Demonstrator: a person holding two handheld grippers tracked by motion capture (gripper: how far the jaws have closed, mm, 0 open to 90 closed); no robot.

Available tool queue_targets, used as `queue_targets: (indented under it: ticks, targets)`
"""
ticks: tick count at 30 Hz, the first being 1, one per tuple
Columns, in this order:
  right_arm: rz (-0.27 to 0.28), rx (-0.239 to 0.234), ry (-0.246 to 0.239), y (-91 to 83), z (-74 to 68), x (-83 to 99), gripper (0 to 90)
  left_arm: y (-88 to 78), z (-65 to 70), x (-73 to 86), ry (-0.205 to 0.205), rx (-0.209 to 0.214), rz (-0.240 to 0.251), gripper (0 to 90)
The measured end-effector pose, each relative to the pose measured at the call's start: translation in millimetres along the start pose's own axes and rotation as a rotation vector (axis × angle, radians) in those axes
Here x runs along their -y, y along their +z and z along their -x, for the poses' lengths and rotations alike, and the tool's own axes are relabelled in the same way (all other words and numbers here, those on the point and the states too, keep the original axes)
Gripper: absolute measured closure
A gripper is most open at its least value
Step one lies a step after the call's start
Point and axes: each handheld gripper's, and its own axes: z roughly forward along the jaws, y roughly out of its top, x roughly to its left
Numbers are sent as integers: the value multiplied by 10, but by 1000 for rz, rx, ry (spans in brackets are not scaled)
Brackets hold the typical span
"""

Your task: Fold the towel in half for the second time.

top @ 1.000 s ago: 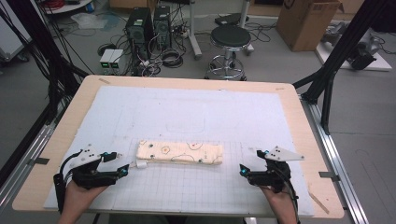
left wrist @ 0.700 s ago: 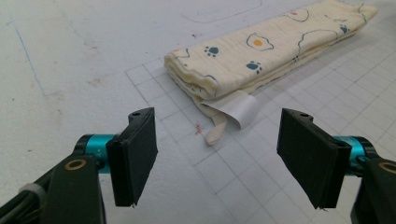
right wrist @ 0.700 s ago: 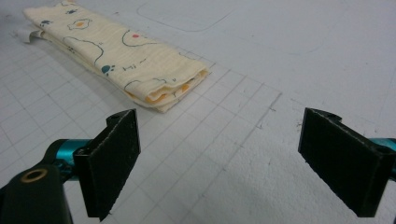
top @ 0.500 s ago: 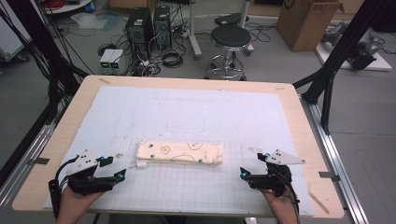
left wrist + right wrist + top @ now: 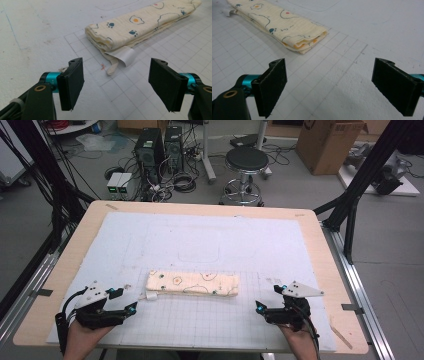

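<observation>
Cloth [image 5: 192,283] lies untouched between both wide-open, empty grippers.

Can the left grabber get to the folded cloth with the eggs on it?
Probably yes. The left gripper is open and aimed at the near end of the folded cloth, and just bare mat lies between them.

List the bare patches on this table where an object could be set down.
Widest: the white mat beyond the folded cloth to the far edge. Also the grid strip between both open tools, nearer than the cloth. Tighter: beside the left hand-held gripper and right hand-held gripper.
</observation>
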Motion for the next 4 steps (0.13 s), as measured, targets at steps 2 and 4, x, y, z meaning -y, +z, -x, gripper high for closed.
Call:
queue_targets:
  ticks: [2, 4]
  targets:
    - [-9, -6, -1, 13, -3, 4, 123, 1, -2, 1, 0, 2, 2, 287]
    - [-15, -6, -6, 18, -12, 6, 123, 1, -9, -2, -4, -1, 4, 287]
